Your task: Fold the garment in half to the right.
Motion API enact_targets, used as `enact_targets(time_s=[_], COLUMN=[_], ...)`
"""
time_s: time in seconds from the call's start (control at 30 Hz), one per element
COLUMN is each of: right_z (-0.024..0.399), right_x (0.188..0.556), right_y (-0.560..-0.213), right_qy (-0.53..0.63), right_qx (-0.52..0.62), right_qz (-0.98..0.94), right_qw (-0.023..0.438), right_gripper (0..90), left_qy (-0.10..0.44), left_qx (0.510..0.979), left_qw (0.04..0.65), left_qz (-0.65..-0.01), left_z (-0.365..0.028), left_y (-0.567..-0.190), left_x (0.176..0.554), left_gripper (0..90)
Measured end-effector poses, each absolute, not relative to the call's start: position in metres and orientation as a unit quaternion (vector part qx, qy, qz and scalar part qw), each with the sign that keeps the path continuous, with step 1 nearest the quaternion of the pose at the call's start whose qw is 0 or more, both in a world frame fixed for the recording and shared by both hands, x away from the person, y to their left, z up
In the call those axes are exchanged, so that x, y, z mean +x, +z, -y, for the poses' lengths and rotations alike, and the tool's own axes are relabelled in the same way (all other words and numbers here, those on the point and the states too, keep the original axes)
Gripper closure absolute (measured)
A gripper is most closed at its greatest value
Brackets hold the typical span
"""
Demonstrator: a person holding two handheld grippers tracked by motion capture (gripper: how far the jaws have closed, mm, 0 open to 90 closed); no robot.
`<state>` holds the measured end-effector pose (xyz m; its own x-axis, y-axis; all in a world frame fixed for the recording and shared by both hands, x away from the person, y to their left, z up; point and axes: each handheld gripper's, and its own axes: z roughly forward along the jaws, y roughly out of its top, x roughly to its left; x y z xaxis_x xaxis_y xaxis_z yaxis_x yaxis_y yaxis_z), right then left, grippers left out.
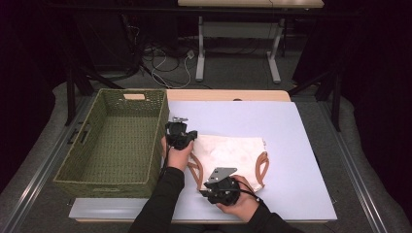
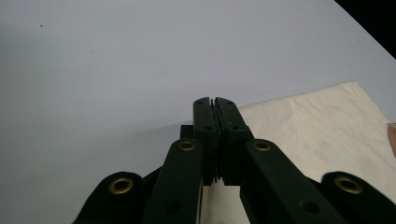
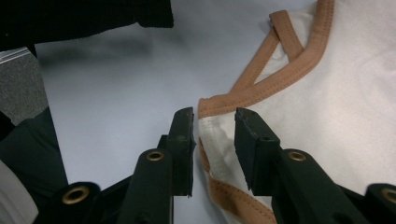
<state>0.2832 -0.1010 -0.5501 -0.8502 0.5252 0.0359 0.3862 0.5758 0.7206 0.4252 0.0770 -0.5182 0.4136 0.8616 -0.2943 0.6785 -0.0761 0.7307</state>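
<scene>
The cream tote bag (image 1: 228, 153) with tan handles is lying flat on the pale table (image 1: 301, 160), just beside the green woven basket (image 1: 116, 136), which is sitting at its nine o'clock. It is looking light, limp and thin, so it is likely to sag and fold wherever it is not being held; the stitched tan trim is the firmest place to grip.

The left gripper (image 2: 215, 105) is sitting with its jaws pressed together at the bag's far-left corner; it seems to be pinching the cloth edge, though the fabric is hidden there.

The right gripper (image 3: 215, 126) is standing partly open, its jaws straddling the bag's near corner at the tan handle (image 3: 280, 70), not yet pressing on it. Taking both corners should lift it evenly.
</scene>
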Motion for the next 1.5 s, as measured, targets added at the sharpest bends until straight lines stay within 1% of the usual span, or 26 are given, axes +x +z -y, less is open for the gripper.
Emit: enact_targets(time_s=[0.23,0.53,0.77,1.07,1.1,1.5], right_z=[0.097,0.096,0.096,0.098,0.099,0.104], right_x=[0.282,0.281,0.281,0.283,0.283,0.285], right_y=[-0.553,-0.557,-0.557,-0.553,-0.551,-0.526], right_qy=[0.366,0.355,0.36,0.376,0.378,0.426], right_qx=[0.261,0.251,0.26,0.27,0.275,0.281], right_qz=[-0.889,-0.895,-0.889,-0.881,-0.88,-0.856], right_qw=[0.087,0.104,0.111,0.095,0.089,0.078], right_gripper=[72.2,79.0,87.5,88.2,88.2,88.4], left_qy=[0.108,0.109,0.11,0.116,0.116,0.134], left_qx=[0.725,0.726,0.726,0.722,0.722,0.714], left_qw=[0.424,0.422,0.424,0.43,0.431,0.437], left_qz=[-0.532,-0.531,-0.53,-0.529,-0.529,-0.531], left_z=[-0.077,-0.076,-0.077,-0.078,-0.078,-0.082], left_y=[-0.518,-0.519,-0.517,-0.509,-0.507,-0.485], left_x=[0.425,0.425,0.426,0.427,0.427,0.429], left_gripper=[88.0,88.0,88.1,88.1,88.1,88.1])
